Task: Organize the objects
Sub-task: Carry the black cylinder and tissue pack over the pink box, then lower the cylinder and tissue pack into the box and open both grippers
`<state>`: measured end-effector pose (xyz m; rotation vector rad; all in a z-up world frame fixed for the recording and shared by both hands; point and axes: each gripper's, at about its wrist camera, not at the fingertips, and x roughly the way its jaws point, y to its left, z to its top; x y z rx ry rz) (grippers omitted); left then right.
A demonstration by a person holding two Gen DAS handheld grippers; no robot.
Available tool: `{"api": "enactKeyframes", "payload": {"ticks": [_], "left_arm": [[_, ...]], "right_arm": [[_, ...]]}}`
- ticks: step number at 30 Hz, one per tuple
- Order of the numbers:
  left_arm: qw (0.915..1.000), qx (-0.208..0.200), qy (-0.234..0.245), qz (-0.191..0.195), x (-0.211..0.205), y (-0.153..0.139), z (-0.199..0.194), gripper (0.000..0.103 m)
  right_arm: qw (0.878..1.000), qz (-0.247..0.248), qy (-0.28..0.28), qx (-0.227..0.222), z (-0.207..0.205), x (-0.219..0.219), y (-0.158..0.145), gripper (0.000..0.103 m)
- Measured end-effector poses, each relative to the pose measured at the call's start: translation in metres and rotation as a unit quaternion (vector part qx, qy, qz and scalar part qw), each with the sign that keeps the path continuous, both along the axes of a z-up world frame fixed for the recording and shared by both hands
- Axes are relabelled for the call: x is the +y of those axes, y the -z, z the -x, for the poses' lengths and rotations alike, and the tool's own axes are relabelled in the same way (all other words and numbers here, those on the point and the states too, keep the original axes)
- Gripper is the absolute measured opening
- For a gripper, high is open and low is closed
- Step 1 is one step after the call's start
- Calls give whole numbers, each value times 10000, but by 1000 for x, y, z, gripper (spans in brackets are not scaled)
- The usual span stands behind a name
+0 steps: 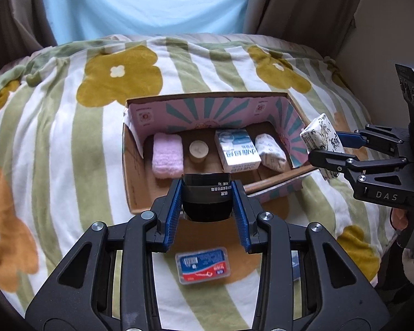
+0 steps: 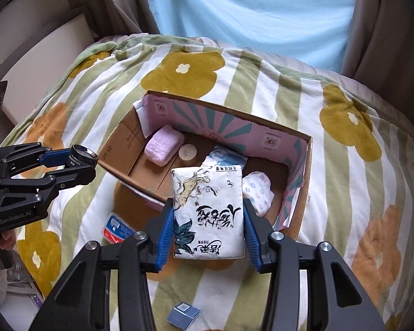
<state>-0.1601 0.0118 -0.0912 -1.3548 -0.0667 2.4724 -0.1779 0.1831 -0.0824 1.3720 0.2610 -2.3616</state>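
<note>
Above the near edge of an open cardboard box (image 1: 132,165) with a pink printed lining, the left gripper (image 1: 207,193) is clenching a small black cylindrical jar (image 1: 206,197) by its sides. Just off the box's right wall, the right gripper (image 2: 208,218) is squeezing a soft white tissue pack (image 2: 208,212) printed with black calligraphy. That pack looks light and squashy, best pinched across its narrow sides; the jar seems rigid and slick. Near the box's front, a blue-and-red flat plastic case (image 1: 202,264) is lying on the floral blanket (image 1: 69,138).
</note>
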Motion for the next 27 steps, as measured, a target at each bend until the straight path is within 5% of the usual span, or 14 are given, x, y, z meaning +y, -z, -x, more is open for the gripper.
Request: {"api": "enactKeyframes", "payload": {"ticks": [11,27], "left_arm": [[9992,-370,166,10,-2,49,86,32],[9964,-766,317,152,-5,93,107,32]], "right_arm": [[9983,74,476,-322,66,-12,27,42],[9935,116,842,-757,90,-14,64,42]]}}
